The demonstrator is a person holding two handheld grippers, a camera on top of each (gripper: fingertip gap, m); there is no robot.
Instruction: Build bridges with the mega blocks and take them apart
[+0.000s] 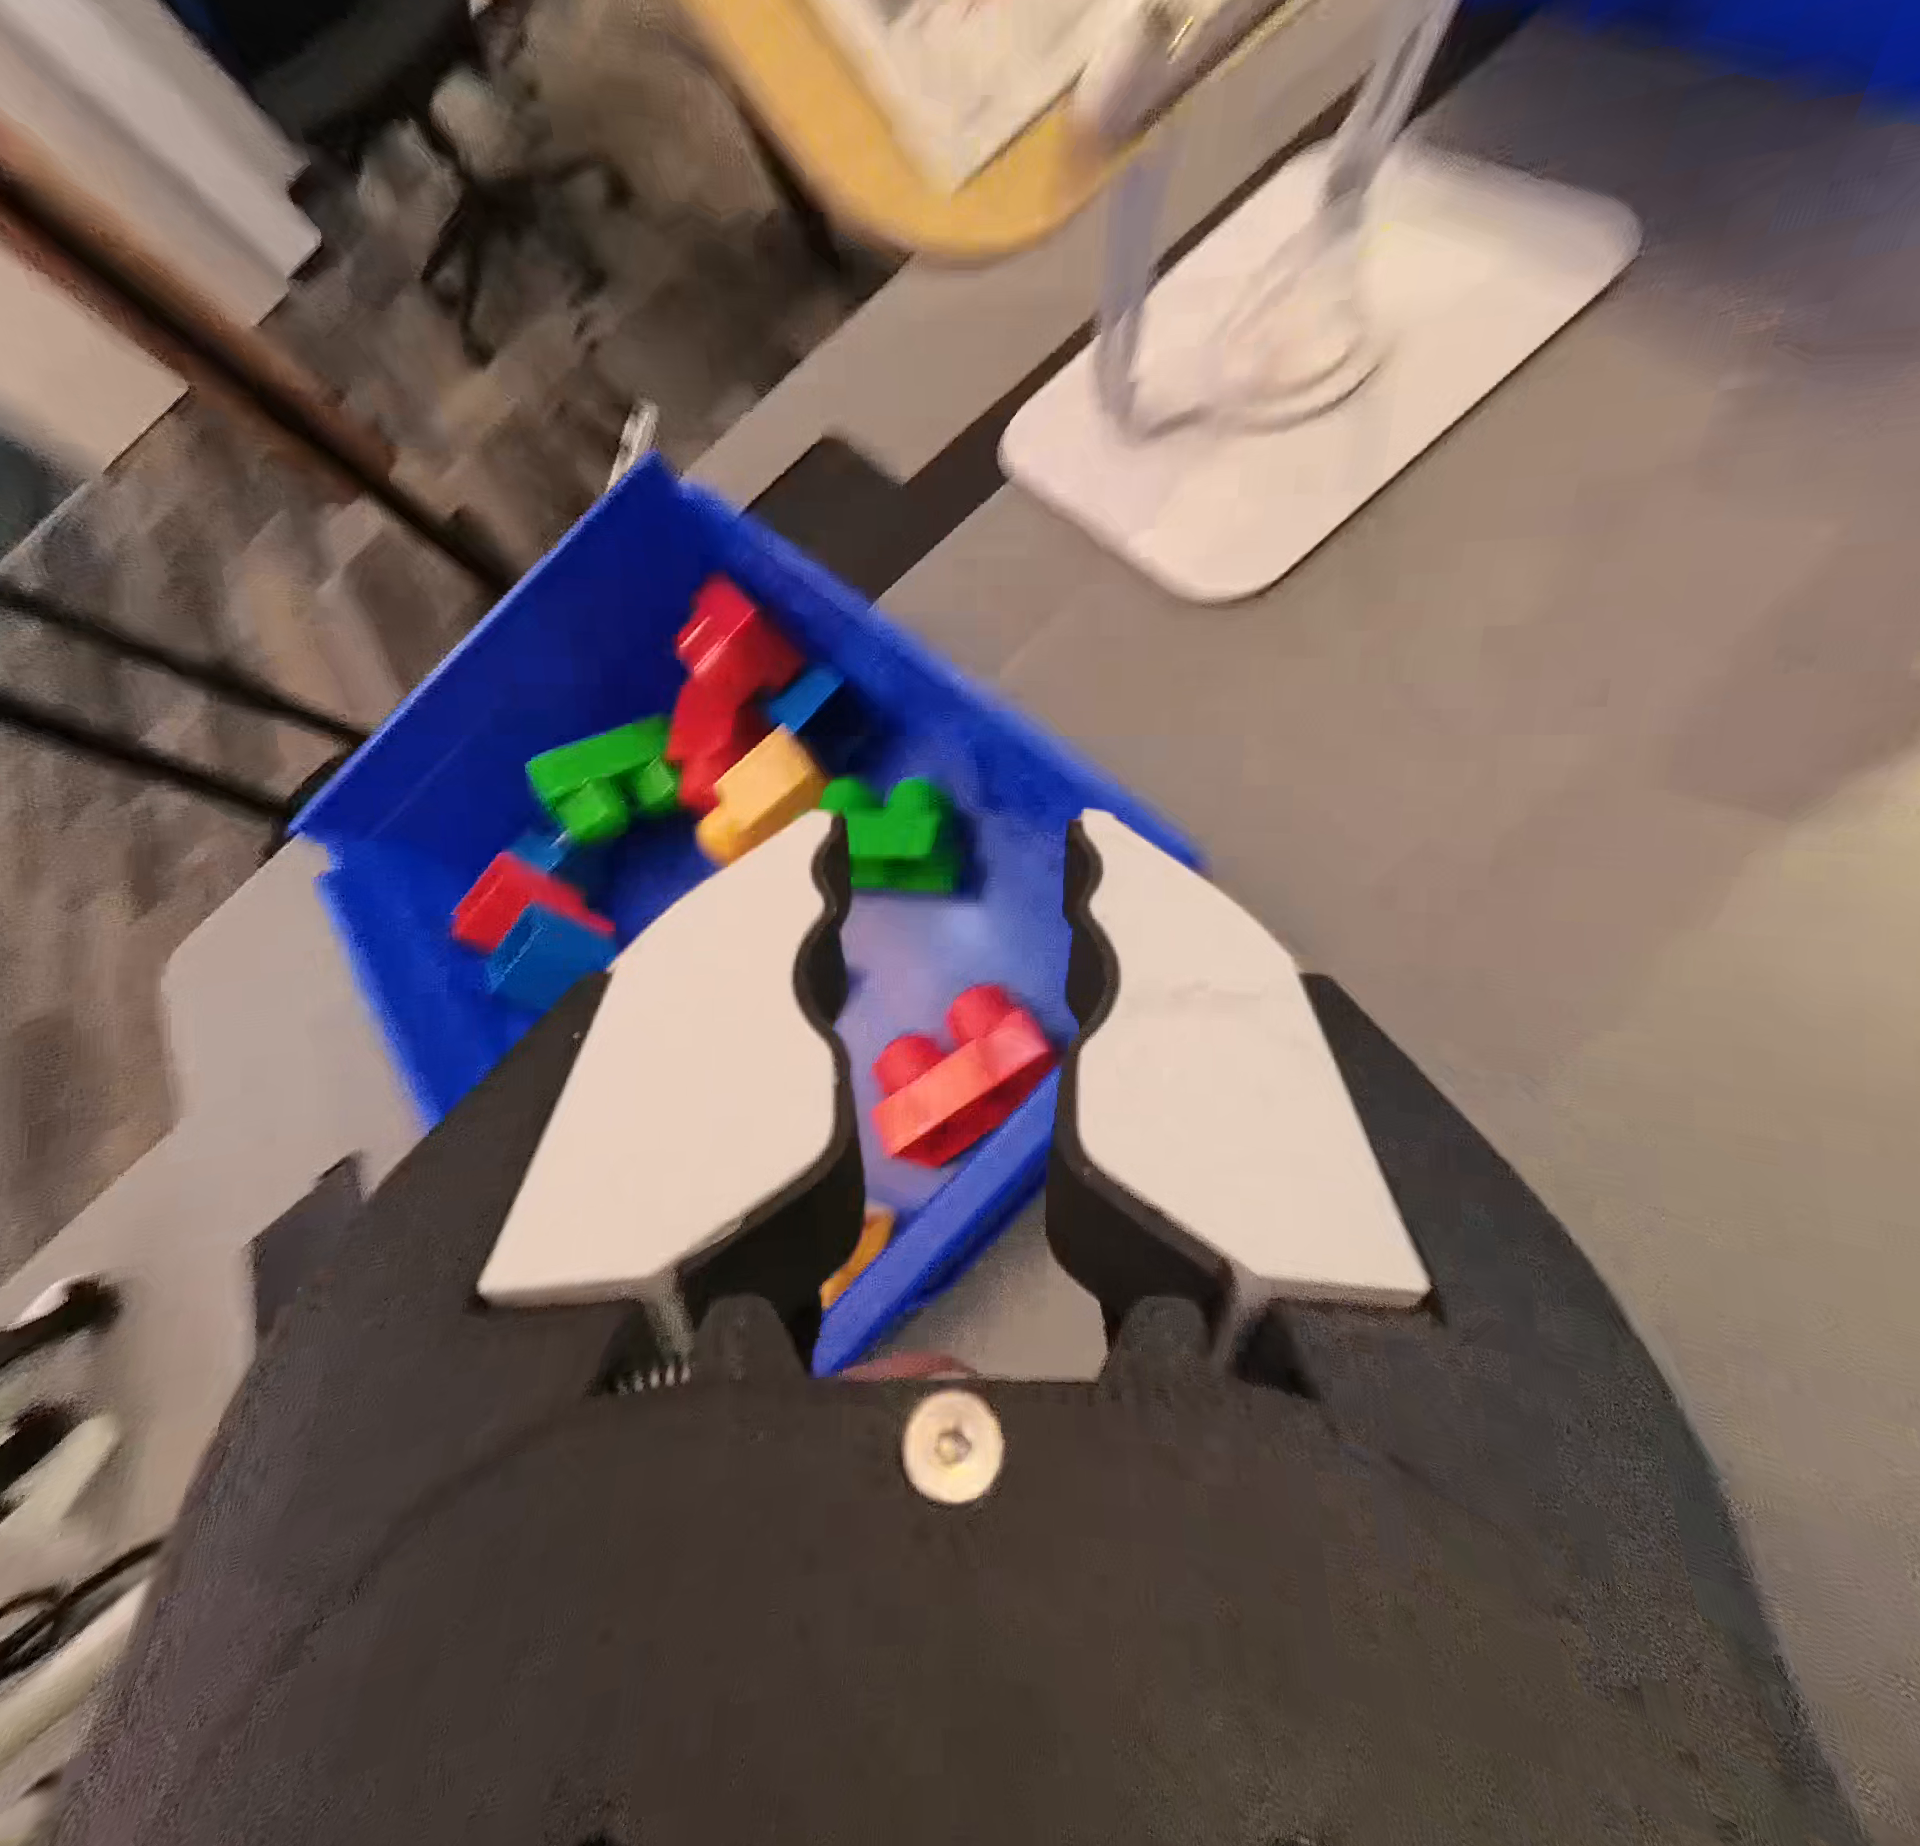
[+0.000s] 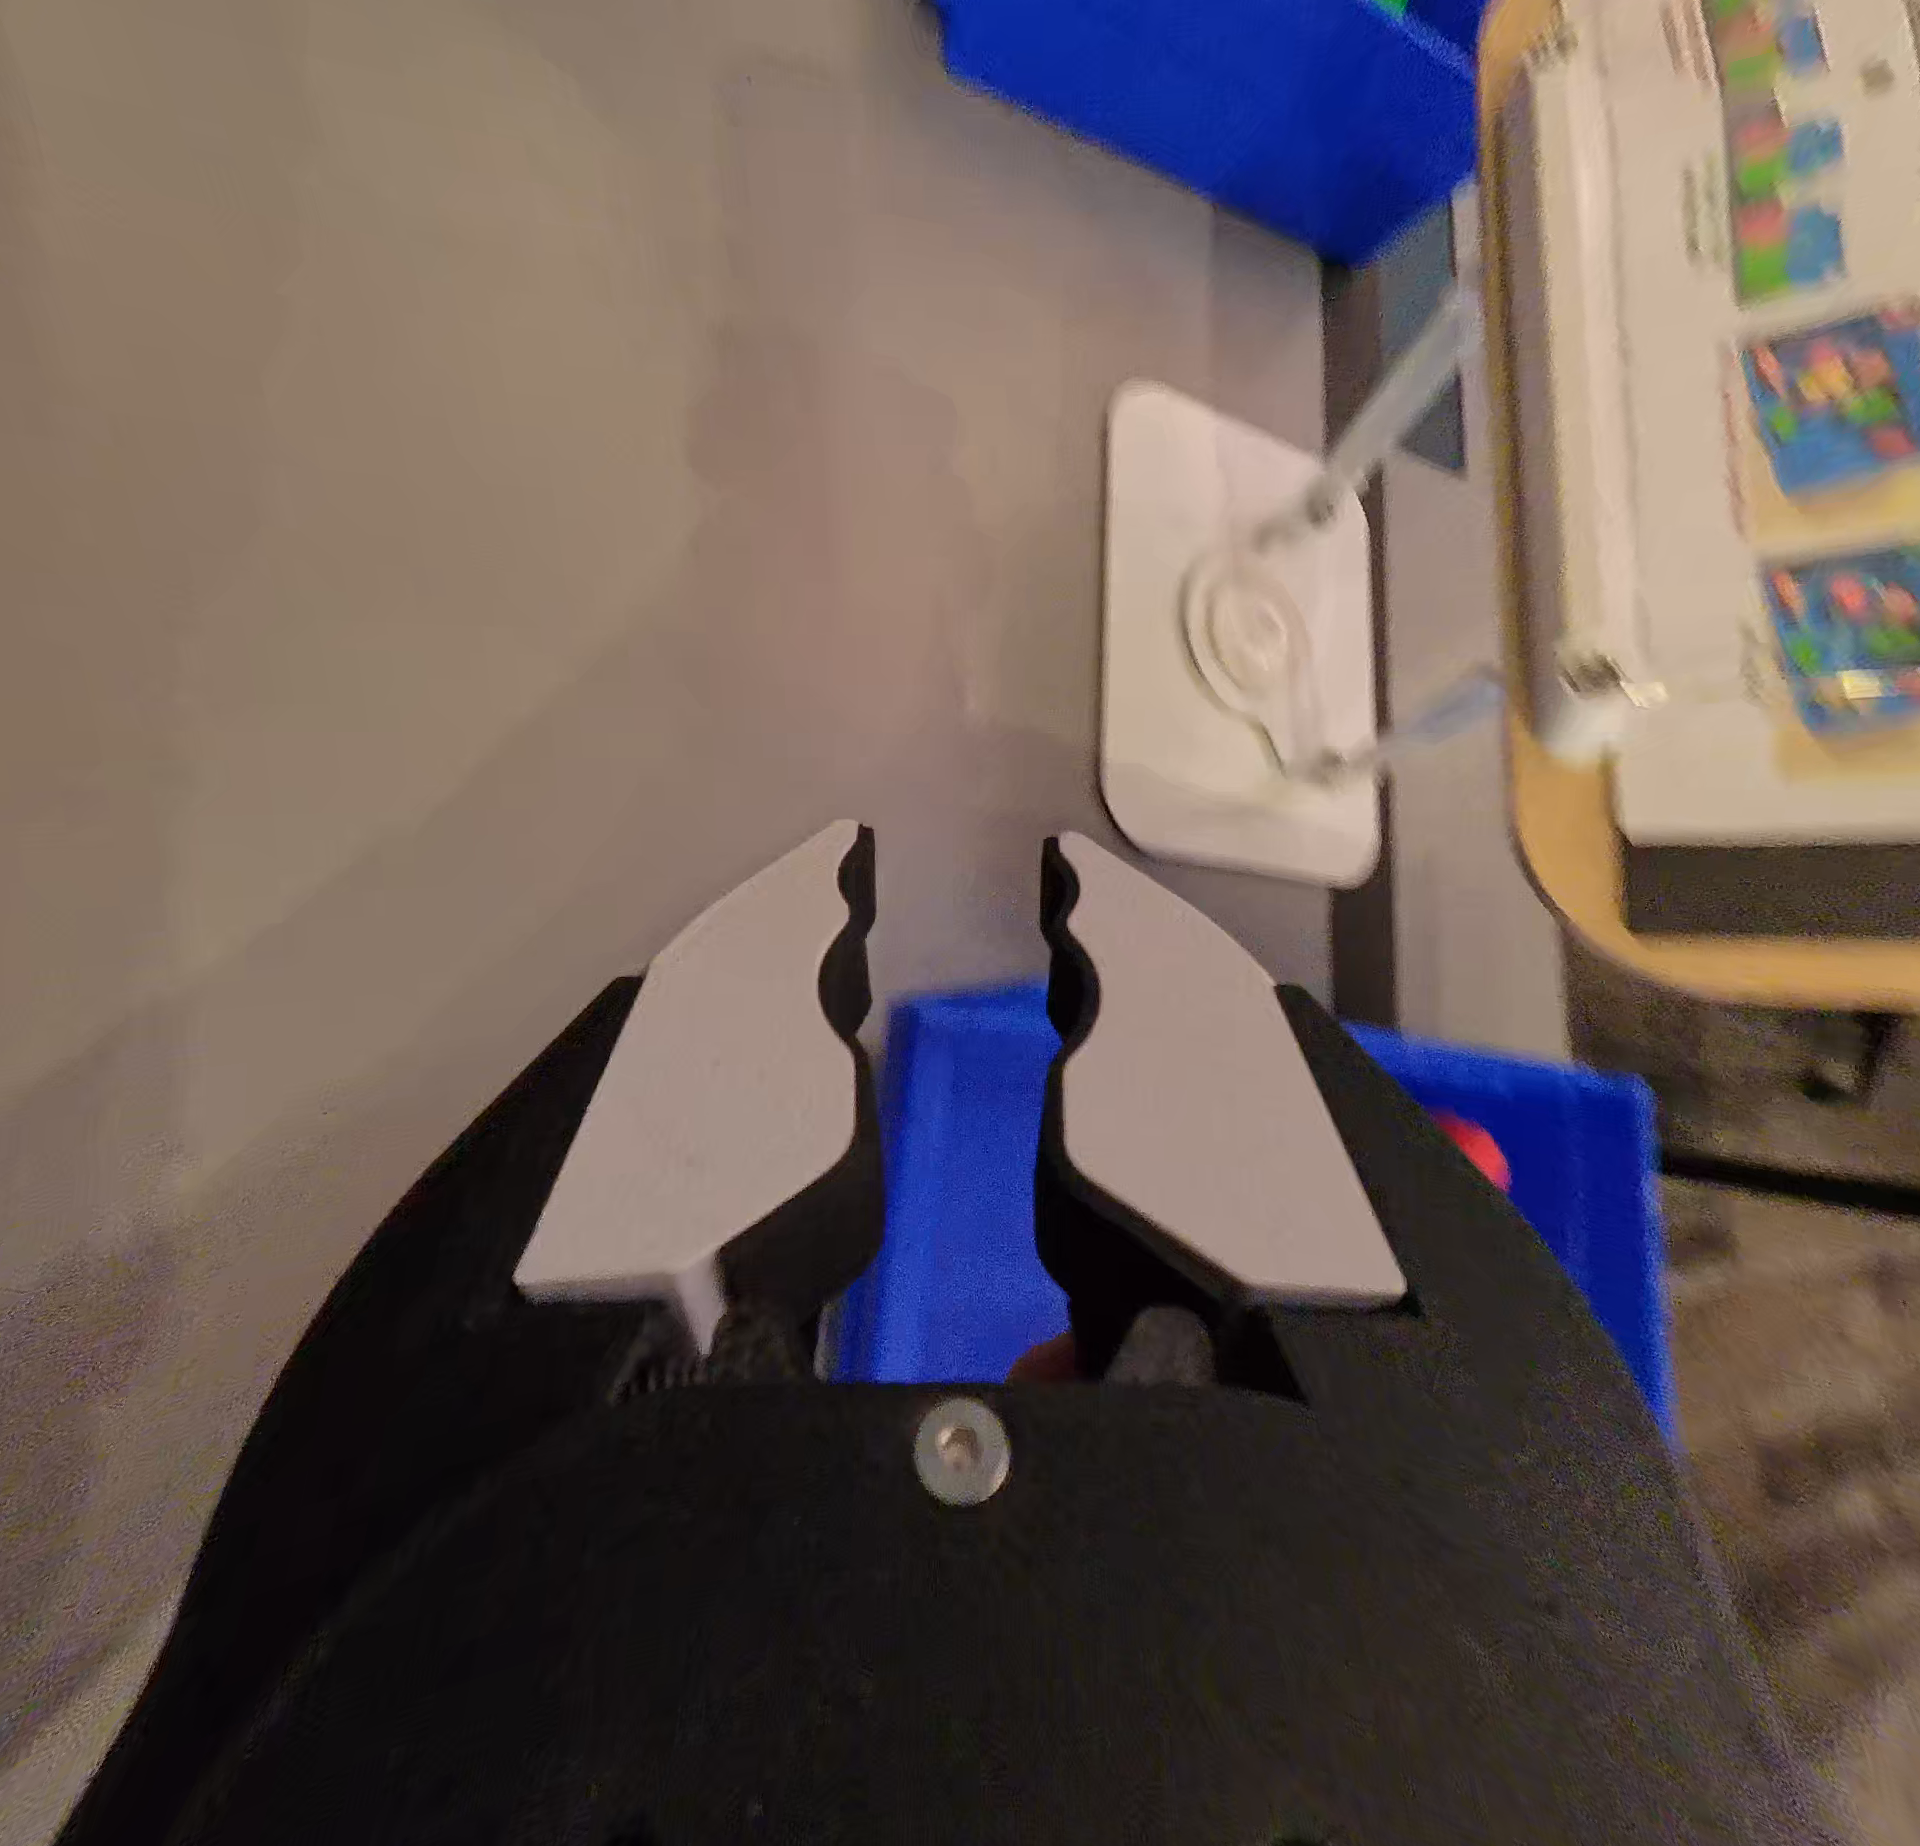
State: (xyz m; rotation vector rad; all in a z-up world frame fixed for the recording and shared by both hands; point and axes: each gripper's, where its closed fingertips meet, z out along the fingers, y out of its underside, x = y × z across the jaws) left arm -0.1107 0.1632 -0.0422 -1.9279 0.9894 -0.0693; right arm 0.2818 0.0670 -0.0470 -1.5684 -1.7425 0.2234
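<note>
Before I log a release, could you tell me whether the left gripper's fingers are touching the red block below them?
Apart. In the left wrist view the red block lies in the blue bin, with bin floor visible between it and the left finger.

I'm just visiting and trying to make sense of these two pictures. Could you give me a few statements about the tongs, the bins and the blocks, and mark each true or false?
1. The left tongs are open above a blue bin of blocks. True.
2. The left tongs are clamped on a green block. False: that block lies in the bin beyond the fingertips, and nothing is gripped.
3. A red block lies in the bin, seen between the left tongs' fingers. True.
4. The right tongs hold a yellow block. False: they are open and hold nothing, with grey table showing between the fingertips.
5. A white stand base sits on the table. True.
</note>
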